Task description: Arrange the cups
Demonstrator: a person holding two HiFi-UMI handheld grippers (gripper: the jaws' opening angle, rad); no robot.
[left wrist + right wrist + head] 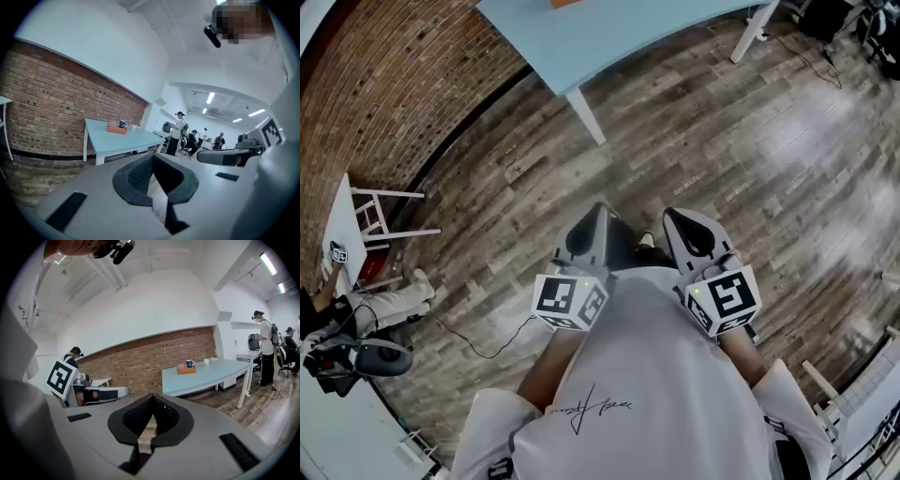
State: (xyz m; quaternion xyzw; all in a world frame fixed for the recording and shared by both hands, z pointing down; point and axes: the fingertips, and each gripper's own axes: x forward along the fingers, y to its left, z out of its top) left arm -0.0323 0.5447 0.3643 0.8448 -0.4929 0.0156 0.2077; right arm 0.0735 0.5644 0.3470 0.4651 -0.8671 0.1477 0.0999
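Wood-plank floor, brick wall, light-blue table (pixel 609 37) well ahead.
Left gripper (pixel 600 212) and right gripper (pixel 671 217) both closed on nothing, side by side at the person's chest, pointing forward and slightly down. Well apart from them, blue mug (pixel 190 363) sits on an orange tray (pixel 186 370) on the table, white cup (pixel 206 362) just beside (tiny, detail unreadable). Head view crops the tray at its top edge.

We show a floor (pixel 750 141) of worn wood planks with a soft sheen, a wall (pixel 56 103) of rough, matt brick, and a table (pixel 609 37) with a smooth pale-blue top on white painted legs (pixel 586 114). The left gripper (pixel 153 154) and right gripper (pixel 153 394) have matt grey plastic shells and finely textured black pads (pixel 138 174). The shirt (pixel 647 375) is white cloth.
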